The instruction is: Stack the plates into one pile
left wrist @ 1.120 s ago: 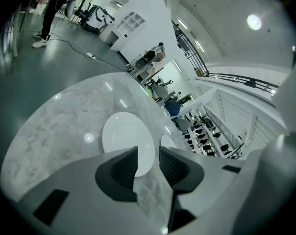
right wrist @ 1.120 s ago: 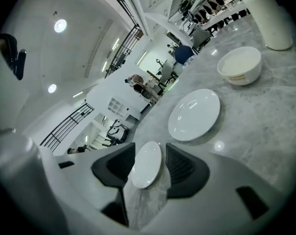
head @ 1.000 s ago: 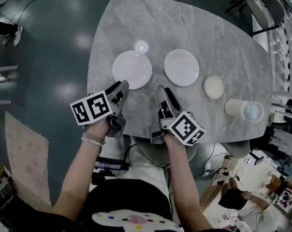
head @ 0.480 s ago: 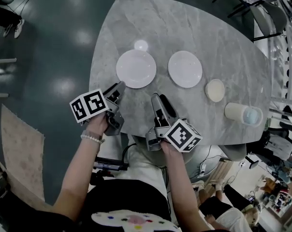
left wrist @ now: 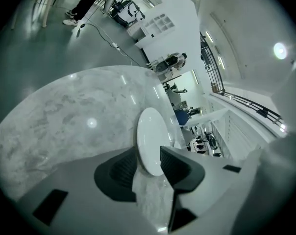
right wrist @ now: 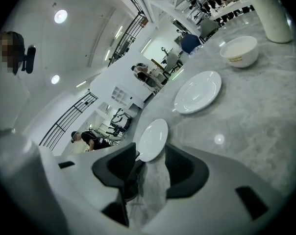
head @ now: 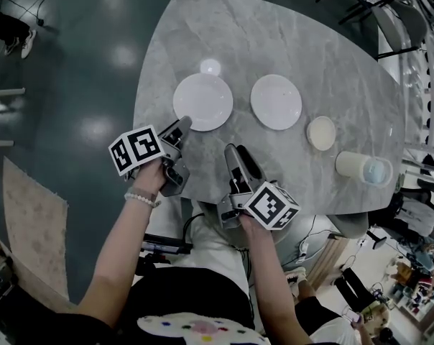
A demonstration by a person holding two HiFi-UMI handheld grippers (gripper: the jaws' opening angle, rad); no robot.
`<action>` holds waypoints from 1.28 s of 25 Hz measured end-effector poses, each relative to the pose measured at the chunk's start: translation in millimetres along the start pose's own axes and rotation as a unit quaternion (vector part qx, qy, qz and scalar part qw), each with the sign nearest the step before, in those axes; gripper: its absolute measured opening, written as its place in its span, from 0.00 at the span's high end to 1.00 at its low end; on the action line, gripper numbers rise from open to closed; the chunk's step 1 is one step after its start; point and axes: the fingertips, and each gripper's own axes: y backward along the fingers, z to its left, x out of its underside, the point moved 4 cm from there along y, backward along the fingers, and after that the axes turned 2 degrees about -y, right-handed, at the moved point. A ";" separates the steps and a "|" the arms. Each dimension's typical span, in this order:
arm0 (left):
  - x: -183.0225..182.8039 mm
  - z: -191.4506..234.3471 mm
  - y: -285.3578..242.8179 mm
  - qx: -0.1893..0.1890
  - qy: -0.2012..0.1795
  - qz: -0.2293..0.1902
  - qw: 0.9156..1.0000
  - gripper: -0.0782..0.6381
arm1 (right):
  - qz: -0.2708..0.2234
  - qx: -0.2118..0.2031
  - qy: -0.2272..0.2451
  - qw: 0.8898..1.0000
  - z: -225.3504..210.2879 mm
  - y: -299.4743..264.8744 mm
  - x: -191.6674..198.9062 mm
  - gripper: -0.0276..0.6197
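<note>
Two white plates lie side by side on the grey marble table (head: 274, 34): the left plate (head: 202, 102) (left wrist: 152, 140) (right wrist: 153, 139) and the right plate (head: 276, 101) (right wrist: 198, 92). My left gripper (head: 182, 128) (left wrist: 149, 164) is open, and its jaws have just been opening wider. The left plate's near rim shows between its tips, and the pads do not press on it. My right gripper (head: 235, 154) (right wrist: 150, 166) is open and empty. It sits near the table's front edge, short of both plates and pointing toward the left one.
A small cream bowl (head: 321, 133) (right wrist: 240, 50) sits to the right of the plates. Beyond it, near the right edge, stands a pale cup (head: 362, 167) (right wrist: 273, 11). The table's front edge runs just under both grippers. Chairs stand at the far right.
My left gripper has rolled and edged down to the left plate's near rim. My right gripper has drawn back a little toward the front edge and to the left. The plates have not moved.
</note>
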 end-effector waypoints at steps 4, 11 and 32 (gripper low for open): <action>-0.1 2.1 -1.6 -0.014 0.010 0.009 1.000 0.72 | 0.003 0.001 -0.001 1.000 1.4 1.7 2.6 0.67; 2.1 10.1 3.4 -0.029 0.012 0.015 0.999 0.83 | 0.018 0.000 0.003 1.000 7.7 -0.3 16.9 0.69; 5.8 33.4 49.8 -0.028 0.024 0.030 0.999 0.84 | 0.068 0.005 -0.026 0.997 20.2 -25.4 86.5 0.70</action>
